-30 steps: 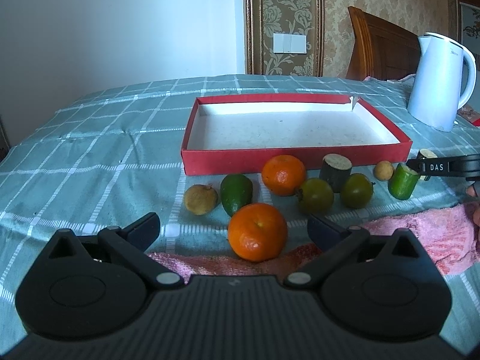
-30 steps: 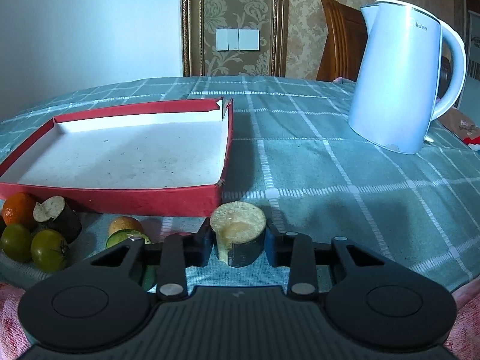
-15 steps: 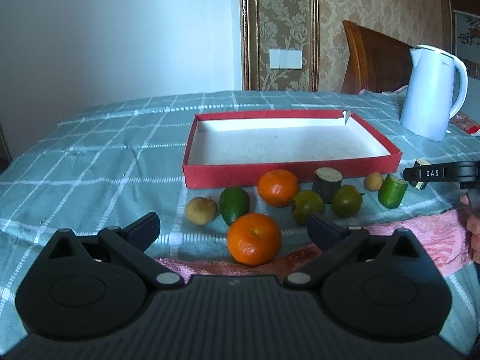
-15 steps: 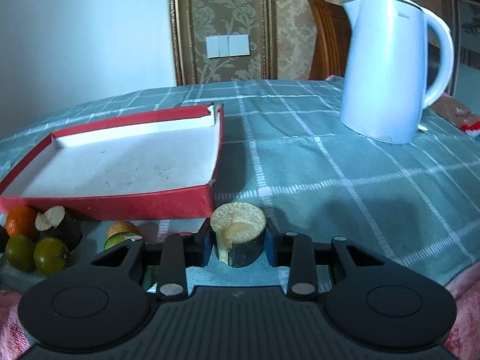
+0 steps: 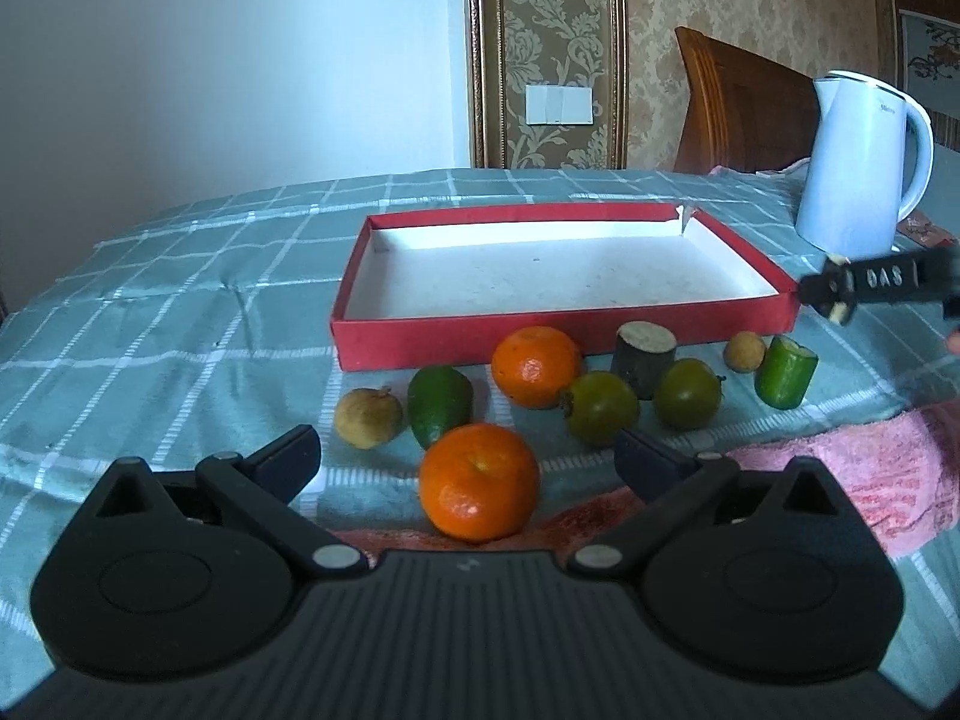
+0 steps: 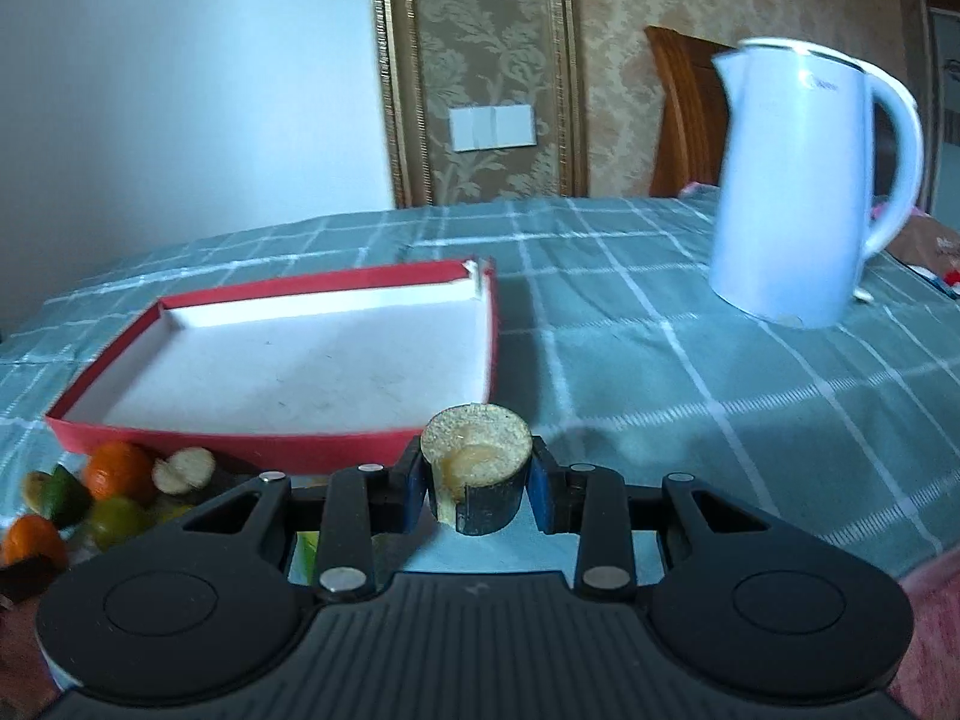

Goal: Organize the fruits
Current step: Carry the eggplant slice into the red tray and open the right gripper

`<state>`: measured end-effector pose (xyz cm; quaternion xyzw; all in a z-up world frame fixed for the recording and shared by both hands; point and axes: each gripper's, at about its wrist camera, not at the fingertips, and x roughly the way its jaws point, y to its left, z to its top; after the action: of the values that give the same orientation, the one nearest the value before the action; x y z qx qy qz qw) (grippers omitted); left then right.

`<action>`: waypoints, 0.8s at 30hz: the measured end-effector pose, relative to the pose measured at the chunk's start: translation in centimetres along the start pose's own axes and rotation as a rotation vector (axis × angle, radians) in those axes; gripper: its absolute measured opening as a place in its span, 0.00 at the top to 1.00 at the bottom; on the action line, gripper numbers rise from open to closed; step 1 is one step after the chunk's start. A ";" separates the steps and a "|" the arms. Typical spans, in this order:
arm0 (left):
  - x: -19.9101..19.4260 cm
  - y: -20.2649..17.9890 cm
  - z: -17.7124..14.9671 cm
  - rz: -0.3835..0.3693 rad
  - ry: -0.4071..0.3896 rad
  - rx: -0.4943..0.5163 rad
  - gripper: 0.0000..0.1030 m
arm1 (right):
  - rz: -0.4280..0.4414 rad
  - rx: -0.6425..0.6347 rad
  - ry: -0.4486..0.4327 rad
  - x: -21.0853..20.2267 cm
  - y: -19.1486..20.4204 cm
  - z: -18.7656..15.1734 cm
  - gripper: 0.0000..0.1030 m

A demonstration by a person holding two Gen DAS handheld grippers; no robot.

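Fruits sit before the shallow red cardboard tray (image 5: 564, 336): 2 oranges (image 5: 478, 482), 2 green-yellow round ones (image 5: 600, 408), 2 tan longans (image 5: 367, 418). Your right gripper (image 6: 478, 483) clamps a dark-skinned cut cane stub (image 6: 477, 468); left gripper (image 5: 465, 462) spread wide, empty. White kettle (image 5: 864, 162) right of tray.

L gripper (image 5: 468, 450): jaws spread wide, nothing btwn them, low centre of its wrist frame, pointing slightly down. R gripper (image 6: 477, 483): jaws clamped on a short cut stalk piece (image 6: 477, 468), centre-bottom of its frame; its tip also shows at right edge of left-wrist view.
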<state>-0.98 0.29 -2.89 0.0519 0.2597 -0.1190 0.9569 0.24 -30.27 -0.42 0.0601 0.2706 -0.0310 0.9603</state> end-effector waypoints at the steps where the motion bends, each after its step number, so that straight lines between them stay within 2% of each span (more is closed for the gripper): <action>1: 0.1 0.0 0.0 -0.006 0.001 -0.002 0.00 | 0.003 -0.007 -0.001 0.2 0.3 0.3 0.68; 2: 0.1 0.0 0.0 -0.017 0.000 -0.005 0.02 | 0.001 -0.018 -0.004 0.3 0.6 0.7 0.68; 4: 0.3 0.1 -0.2 -0.035 0.001 -0.009 0.14 | -0.004 -0.043 -0.011 0.6 1.3 1.2 0.68; 6: 0.7 0.2 -0.4 -0.044 0.022 -0.016 0.19 | -0.001 -0.059 -0.013 0.9 1.9 1.6 0.68; 9: 1.3 0.8 -0.8 -0.074 0.057 -0.054 0.33 | 0.012 -0.064 -0.016 1.1 2.6 2.0 0.68; 11: 1.2 0.9 -1.0 -0.074 0.042 -0.057 0.35 | 0.019 -0.071 -0.018 1.2 3.2 2.1 0.68; 13: 1.2 0.6 -1.0 -0.077 0.033 -0.035 0.54 | 0.024 -0.087 -0.018 1.4 3.8 2.4 0.68; 14: 1.2 0.5 -1.0 -0.067 0.035 -0.024 0.57 | 0.026 -0.092 -0.017 1.6 4.0 2.5 0.68; 16: 1.2 0.3 -1.0 -0.055 0.025 -0.009 0.60 | 0.028 -0.106 -0.016 2.0 4.4 2.8 0.68; 24: 1.0 1.5 -0.9 -0.082 0.018 -0.057 0.61 | 0.019 -0.154 -0.008 3.9 5.8 4.7 0.68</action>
<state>-0.25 1.66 -4.11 0.0149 0.2735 -0.1503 0.9499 6.50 -25.24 2.10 -0.0116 0.2675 -0.0012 0.9635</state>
